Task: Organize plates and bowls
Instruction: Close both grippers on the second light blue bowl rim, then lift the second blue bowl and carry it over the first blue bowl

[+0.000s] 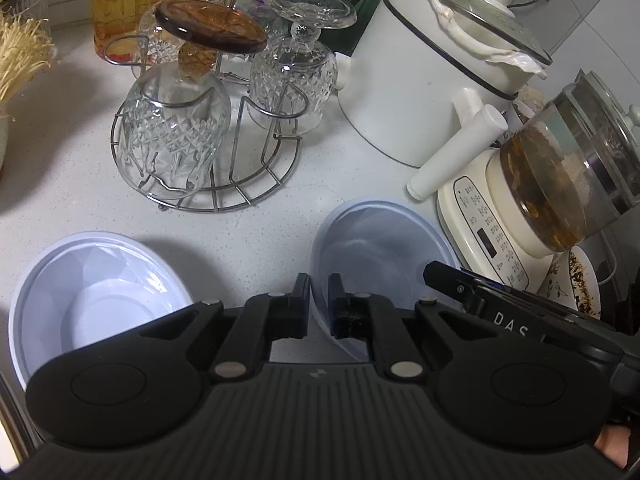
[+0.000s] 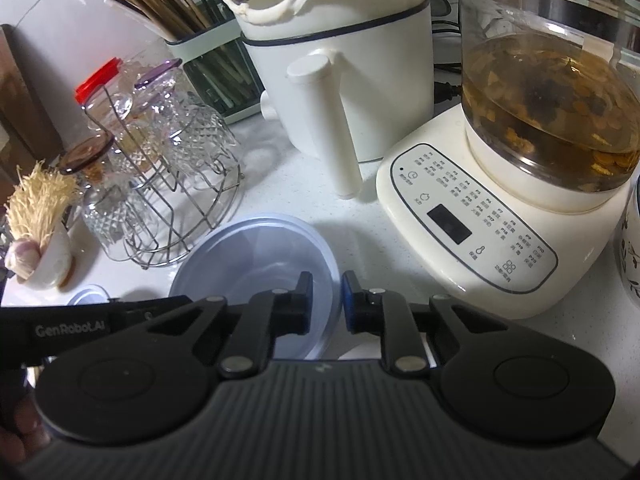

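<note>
Both grippers are matte black: the left gripper (image 1: 319, 304) and right gripper (image 2: 327, 304) show ribbed bodies, round discs, silver rivets; white lettering marks each one's side; right pads look blue.

Two pale bowls (image 1: 96, 280) (image 1: 380, 236), upright, apparently empty

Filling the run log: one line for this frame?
left tongs: shut on translucent bowl rim | right tongs: shut on opposite rim | white bowl: untouched

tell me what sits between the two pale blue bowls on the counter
Nothing. In the left wrist view only bare white counter separates the left bowl from the right bowl. The wire glass rack stands farther back.
</note>
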Motion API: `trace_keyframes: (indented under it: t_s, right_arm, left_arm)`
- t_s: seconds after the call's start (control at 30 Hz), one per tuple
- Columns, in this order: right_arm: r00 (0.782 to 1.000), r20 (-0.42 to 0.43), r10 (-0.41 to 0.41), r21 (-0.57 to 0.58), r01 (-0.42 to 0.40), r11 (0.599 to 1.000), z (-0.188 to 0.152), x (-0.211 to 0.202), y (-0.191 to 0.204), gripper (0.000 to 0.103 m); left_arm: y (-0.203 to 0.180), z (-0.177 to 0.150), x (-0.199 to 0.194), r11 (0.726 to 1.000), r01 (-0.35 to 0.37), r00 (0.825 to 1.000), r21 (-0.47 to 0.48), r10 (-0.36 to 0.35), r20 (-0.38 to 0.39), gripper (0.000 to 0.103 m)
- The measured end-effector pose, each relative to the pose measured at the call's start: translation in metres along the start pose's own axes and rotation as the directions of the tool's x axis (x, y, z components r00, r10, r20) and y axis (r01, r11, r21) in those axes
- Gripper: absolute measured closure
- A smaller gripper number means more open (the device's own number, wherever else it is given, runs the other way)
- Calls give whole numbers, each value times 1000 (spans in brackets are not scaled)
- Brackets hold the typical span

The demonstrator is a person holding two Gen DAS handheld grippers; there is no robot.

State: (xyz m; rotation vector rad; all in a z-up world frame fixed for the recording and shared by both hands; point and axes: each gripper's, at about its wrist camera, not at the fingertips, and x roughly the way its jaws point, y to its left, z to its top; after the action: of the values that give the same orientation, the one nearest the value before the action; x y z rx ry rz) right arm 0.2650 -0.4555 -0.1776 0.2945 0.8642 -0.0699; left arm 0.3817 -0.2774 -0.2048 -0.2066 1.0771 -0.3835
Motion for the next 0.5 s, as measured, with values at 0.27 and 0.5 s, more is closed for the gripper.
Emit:
trace_keyframes:
  t_s: [0.27, 0.5]
  right_arm:
    - [1000, 26, 9, 7, -9, 1000, 0, -23, 2, 84]
    - [998, 54, 26, 0, -26, 1000, 3, -55, 8, 84]
  left_arm:
    - [-14, 3, -29, 999, 4, 1000, 49, -5, 18, 92]
    - [-28, 6, -69, 997, 12, 998, 70, -16, 53, 92]
